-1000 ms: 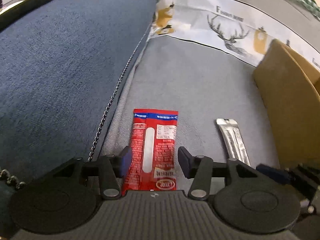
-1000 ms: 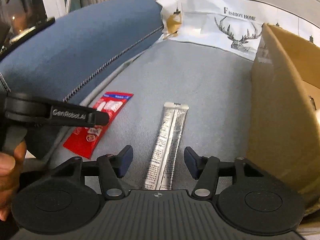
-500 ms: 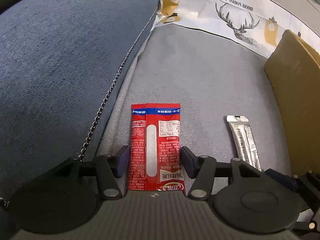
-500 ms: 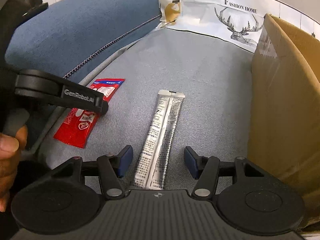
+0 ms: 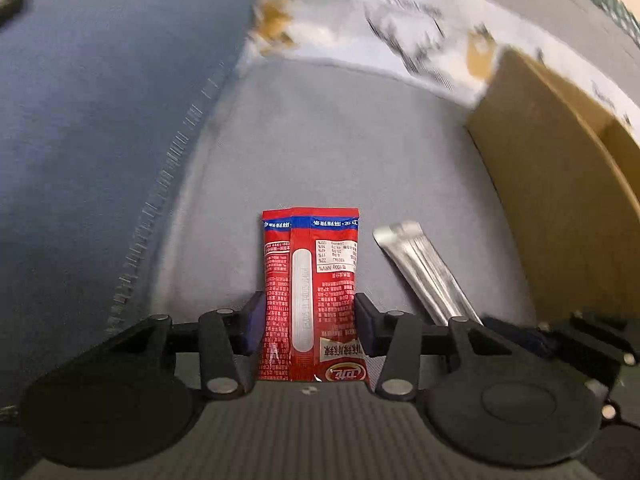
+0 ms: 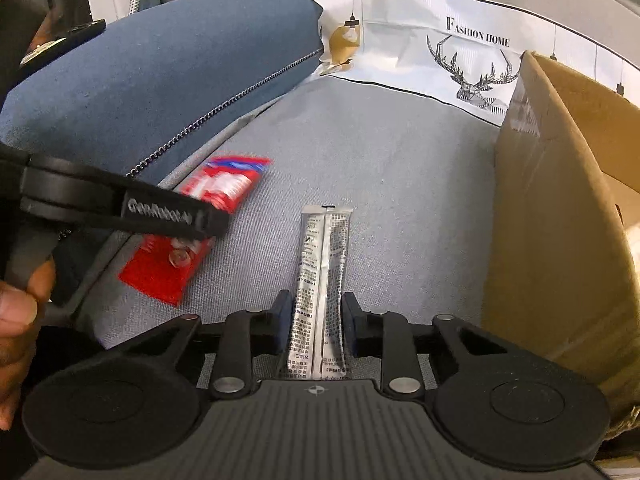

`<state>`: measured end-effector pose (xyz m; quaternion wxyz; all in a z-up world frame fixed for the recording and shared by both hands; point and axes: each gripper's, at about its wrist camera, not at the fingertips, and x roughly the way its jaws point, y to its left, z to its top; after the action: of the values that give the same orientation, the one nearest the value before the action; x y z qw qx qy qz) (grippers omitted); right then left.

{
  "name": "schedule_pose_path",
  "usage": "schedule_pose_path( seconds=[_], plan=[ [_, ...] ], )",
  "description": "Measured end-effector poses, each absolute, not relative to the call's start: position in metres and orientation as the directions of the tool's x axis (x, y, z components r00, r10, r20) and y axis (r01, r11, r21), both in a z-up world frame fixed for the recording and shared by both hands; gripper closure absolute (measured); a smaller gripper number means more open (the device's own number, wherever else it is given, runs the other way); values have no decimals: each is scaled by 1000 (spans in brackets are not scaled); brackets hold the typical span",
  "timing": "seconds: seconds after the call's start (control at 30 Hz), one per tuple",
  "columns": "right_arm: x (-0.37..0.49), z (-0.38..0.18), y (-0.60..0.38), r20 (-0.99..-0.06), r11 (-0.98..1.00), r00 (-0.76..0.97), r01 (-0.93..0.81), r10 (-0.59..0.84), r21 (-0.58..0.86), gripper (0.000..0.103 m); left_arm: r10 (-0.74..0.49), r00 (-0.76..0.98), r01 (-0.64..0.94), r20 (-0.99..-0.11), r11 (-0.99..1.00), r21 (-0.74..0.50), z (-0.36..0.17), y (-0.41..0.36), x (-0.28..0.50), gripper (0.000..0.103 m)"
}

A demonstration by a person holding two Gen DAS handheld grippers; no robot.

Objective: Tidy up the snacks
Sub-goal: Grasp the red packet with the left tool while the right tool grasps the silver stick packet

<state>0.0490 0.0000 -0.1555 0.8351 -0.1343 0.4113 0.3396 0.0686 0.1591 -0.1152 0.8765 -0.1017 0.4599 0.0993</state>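
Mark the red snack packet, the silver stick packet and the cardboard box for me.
red snack packet [image 5: 310, 292], left wrist view, mid-body seam.
silver stick packet [image 6: 322, 276], right wrist view, middle of the body.
cardboard box [image 6: 548, 240], right wrist view, outer side wall.

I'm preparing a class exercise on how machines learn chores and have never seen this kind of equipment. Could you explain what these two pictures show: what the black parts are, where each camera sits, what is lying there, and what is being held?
There is no robot: a person holds a two-finger gripper in each hand, each with a camera looking forward along its fingers. The black shapes at the bottom are the gripper itself.

In the left-hand view, the left gripper has closed on a red snack packet. In the right-hand view, the right gripper has closed on a silver stick packet. The left tool also shows at the left of that view.

Both packets are over a grey sofa cushion, beside a blue armrest. An open cardboard box stands on the right.
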Motion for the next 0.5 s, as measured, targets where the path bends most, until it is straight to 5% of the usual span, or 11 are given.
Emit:
schedule_pose_path(
  seconds=[0.5],
  plan=[
    [52, -165, 7, -804, 736, 412, -676, 428, 45, 70, 72, 560, -223, -825, 972, -67, -116, 154, 69, 50]
  ],
)
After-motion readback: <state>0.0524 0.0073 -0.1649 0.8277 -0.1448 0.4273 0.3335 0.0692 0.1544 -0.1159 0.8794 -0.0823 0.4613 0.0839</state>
